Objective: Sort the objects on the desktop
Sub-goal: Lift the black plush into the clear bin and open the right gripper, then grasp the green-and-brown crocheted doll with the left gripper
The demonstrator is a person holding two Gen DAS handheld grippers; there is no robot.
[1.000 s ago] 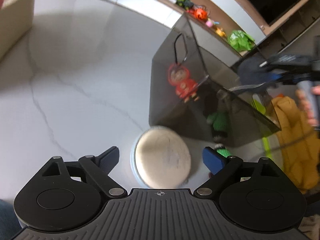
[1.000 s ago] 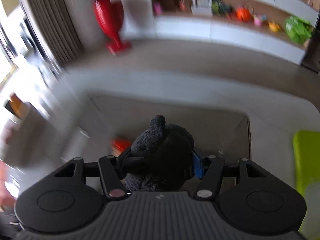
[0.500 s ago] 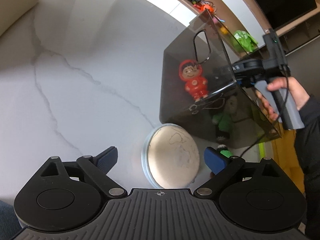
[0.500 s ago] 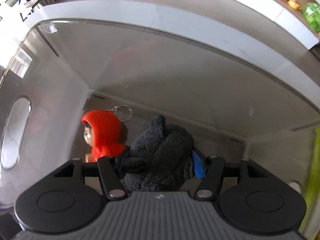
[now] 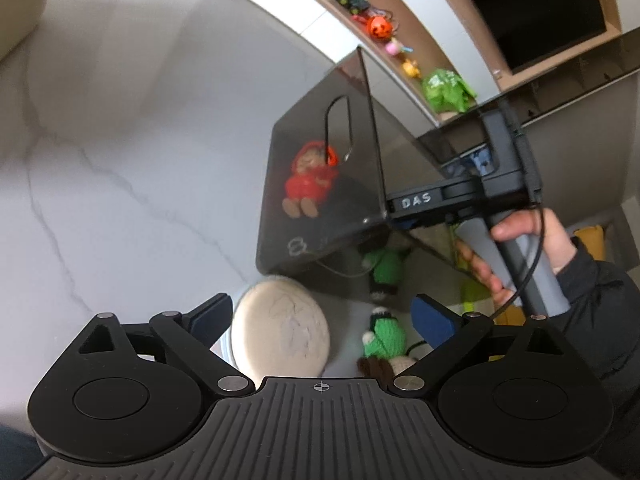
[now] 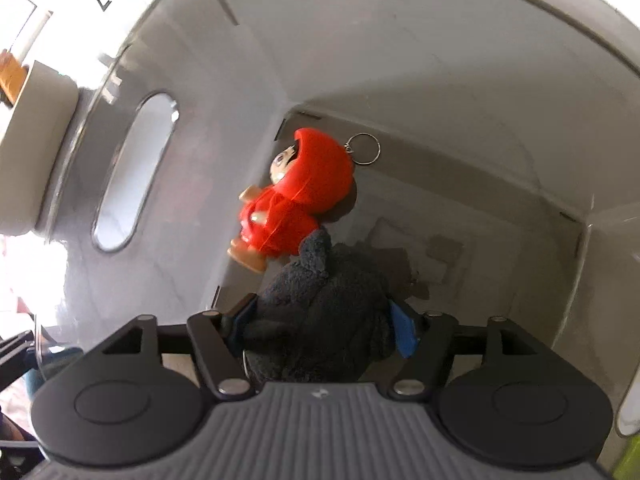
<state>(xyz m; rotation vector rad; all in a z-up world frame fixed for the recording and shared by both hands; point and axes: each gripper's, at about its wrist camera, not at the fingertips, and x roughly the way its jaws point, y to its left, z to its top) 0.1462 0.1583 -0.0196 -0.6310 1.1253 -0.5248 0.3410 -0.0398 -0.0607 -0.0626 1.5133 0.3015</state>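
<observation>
My right gripper [image 6: 320,320] is shut on a dark grey plush toy [image 6: 320,300] and holds it inside a smoked clear box [image 6: 440,80], close to a red hooded doll keychain [image 6: 296,200] on the box floor. In the left wrist view the box [image 5: 320,184] stands on the white marble table [image 5: 120,140] with the red doll [image 5: 308,184] showing through its wall; the right gripper's body [image 5: 460,200] reaches in from the right. My left gripper [image 5: 324,320] is open over a round cream lid [image 5: 282,328]. A green knitted doll [image 5: 384,336] lies beside it.
A beige container [image 5: 20,20] stands at the table's far left edge. A shelf with small toys [image 5: 380,28] and a dark screen [image 5: 532,12] lie beyond the table. A yellow-green object [image 6: 628,460] sits outside the box's right wall.
My right gripper has carried the plush toy over the rim and deeper into the box, close to the red doll. The left gripper has shifted slightly and stays open over the lid.
</observation>
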